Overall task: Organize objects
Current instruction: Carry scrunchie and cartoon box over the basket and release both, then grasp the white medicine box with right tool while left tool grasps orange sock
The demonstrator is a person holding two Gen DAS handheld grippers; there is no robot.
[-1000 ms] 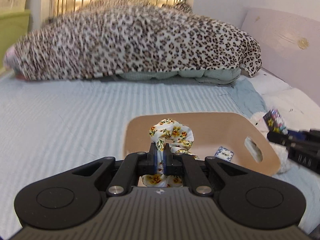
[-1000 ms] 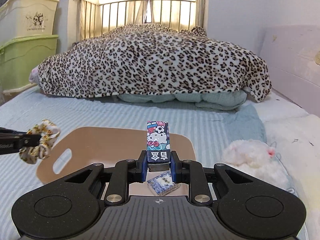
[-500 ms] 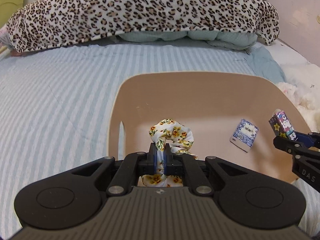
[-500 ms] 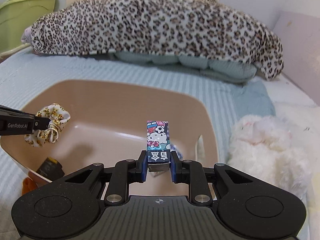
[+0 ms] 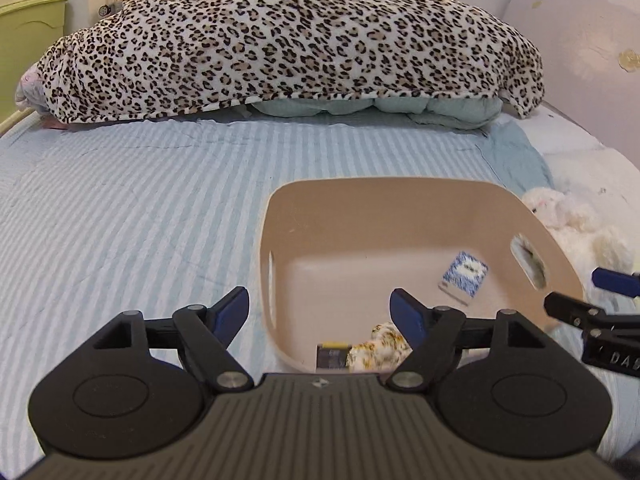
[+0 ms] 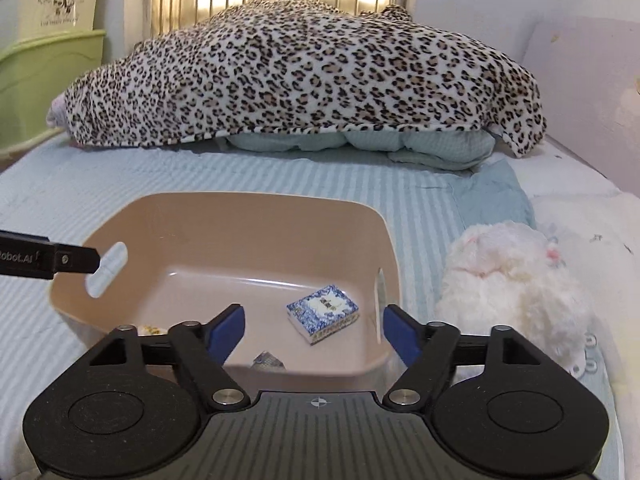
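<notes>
Both the left gripper [image 5: 318, 310] and right gripper [image 6: 312, 326], each clamped on an item half a second ago, now hang released over the bin [image 5: 384, 196], the scrunchie [image 5: 378, 346] lying inside its near wall, the patterned packet [image 6: 322, 312] farther in, a white plush toy [image 6: 516, 280] outstanding just right of the bin.

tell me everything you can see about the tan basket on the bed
The tan basket looks like smooth matte plastic, rectangular with rounded corners, walls flaring outward and an oval handle slot in each short wall. It sits upright on the striped blue bedspread. Inside lie a blue-and-white patterned packet flat on the floor, a floral scrunchie and a dark small box by the near wall. A white plush toy sits right beside its right wall; contact is unclear. Neither open gripper touches it.
</notes>
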